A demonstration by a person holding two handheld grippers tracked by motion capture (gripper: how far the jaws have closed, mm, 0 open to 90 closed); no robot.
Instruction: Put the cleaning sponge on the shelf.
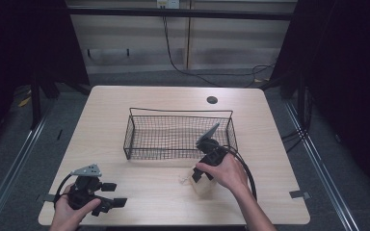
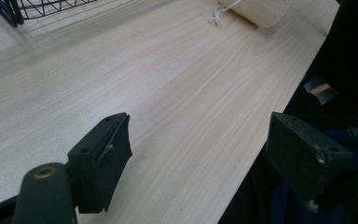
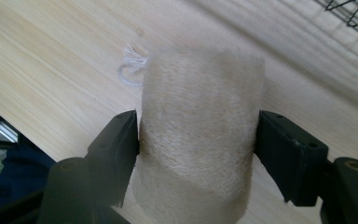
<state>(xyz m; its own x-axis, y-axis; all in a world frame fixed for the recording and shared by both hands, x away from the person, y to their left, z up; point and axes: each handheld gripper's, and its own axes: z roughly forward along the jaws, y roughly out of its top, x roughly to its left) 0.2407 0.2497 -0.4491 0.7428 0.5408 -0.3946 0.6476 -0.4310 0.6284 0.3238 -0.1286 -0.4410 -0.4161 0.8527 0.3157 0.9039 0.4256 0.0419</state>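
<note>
The right tongs (image 3: pixel 198 135) are clamped on a spool of twine (image 3: pixel 198 135), one jaw against each side of its middle, at the front of the desk (image 1: pixel 139 187) just before the wire basket (image 1: pixel 180 137). The spool is a pale, fuzzy cylinder of wound fibre with a loose frayed end (image 3: pixel 130 65) curling off it (probably light, and a little springy under pressure). Gripping across the round body suits it; the rough winding should resist slipping. The left tongs (image 2: pixel 198 156) rest wide apart and empty over the pale wood-grain desk edge.
</note>
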